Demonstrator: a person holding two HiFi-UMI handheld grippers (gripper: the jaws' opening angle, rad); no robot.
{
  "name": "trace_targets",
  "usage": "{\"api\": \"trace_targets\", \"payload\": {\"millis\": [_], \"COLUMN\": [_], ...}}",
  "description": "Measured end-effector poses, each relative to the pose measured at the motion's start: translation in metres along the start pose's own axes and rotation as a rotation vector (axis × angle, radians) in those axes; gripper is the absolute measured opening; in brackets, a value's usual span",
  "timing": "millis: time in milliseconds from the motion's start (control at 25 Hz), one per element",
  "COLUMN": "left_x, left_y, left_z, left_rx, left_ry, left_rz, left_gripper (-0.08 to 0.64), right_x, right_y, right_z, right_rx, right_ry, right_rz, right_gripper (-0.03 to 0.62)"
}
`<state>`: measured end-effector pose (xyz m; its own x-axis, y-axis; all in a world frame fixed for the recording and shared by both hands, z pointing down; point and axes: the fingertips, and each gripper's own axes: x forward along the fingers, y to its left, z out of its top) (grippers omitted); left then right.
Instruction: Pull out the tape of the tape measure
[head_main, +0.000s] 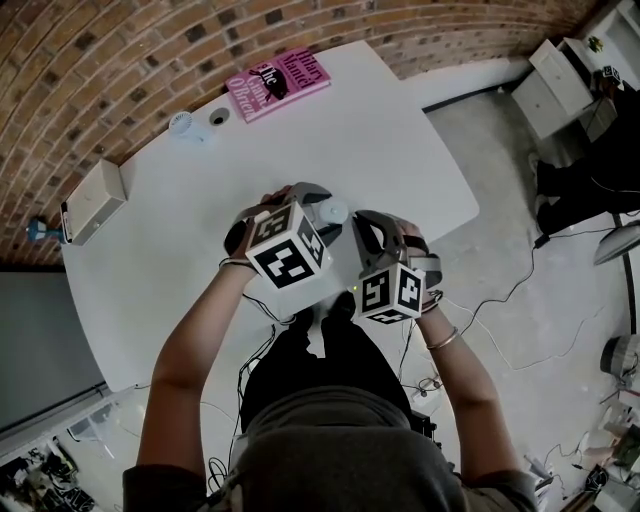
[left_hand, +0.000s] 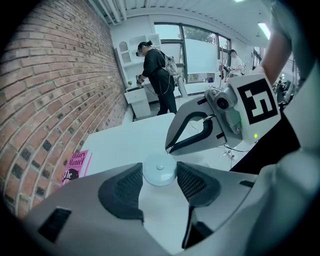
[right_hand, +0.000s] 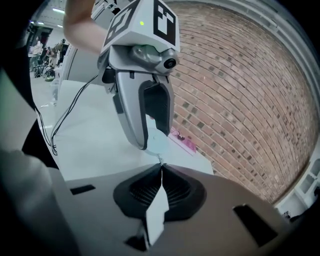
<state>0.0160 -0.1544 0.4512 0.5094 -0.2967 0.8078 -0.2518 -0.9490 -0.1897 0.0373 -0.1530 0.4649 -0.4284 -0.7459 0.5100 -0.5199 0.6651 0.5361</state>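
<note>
Clamping the tape measure (left_hand: 159, 169) in wide jaws, left gripper (left_hand: 160, 176) steadies it; right gripper (right_hand: 161, 169) pinches the tab (right_hand: 159, 159) beside it (no tape drawn yet).

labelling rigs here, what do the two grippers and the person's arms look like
Left gripper and right gripper: light grey shells, black ribbed pads, each topped by a white cube of black square markers. A black cable trails from the left one. Bare arms; bangle on the right wrist.

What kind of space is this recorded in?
Likely a lab or studio workspace: bare brick wall, white table, loose cables across a concrete floor, another person at a white cabinet by large windows.
</note>
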Motion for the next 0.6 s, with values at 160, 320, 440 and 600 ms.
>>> {"api": "trace_targets", "payload": {"millis": [160, 320, 440, 600], "left_x": [0.001, 0.004, 0.007, 0.010], "left_y": [-0.001, -0.003, -0.007, -0.005], "left_z": [0.000, 0.003, 0.005, 0.005], "left_rx": [-0.016, -0.012, -0.006, 0.003], "left_ry": [-0.018, -0.033, -0.040, -0.034], "left_rz": [-0.009, -0.015, -0.025, -0.019], "left_gripper": [0.225, 0.225, 0.225, 0.225], "right_x": [-0.003, -0.009, -0.014, -0.021], "right_y": [-0.001, 0.000, 0.001, -0.003], "right_z": [-0.006, -0.013, -0.021, -0.038], "right_rx": [0.005, -0.010, -0.001, 0.004], "right_ry": [0.013, 0.034, 0.050, 0.103], "right_rz": [0.001, -0.007, -0.007, -0.020], "right_gripper": [0.009, 0.008, 0.008, 0.006]}}
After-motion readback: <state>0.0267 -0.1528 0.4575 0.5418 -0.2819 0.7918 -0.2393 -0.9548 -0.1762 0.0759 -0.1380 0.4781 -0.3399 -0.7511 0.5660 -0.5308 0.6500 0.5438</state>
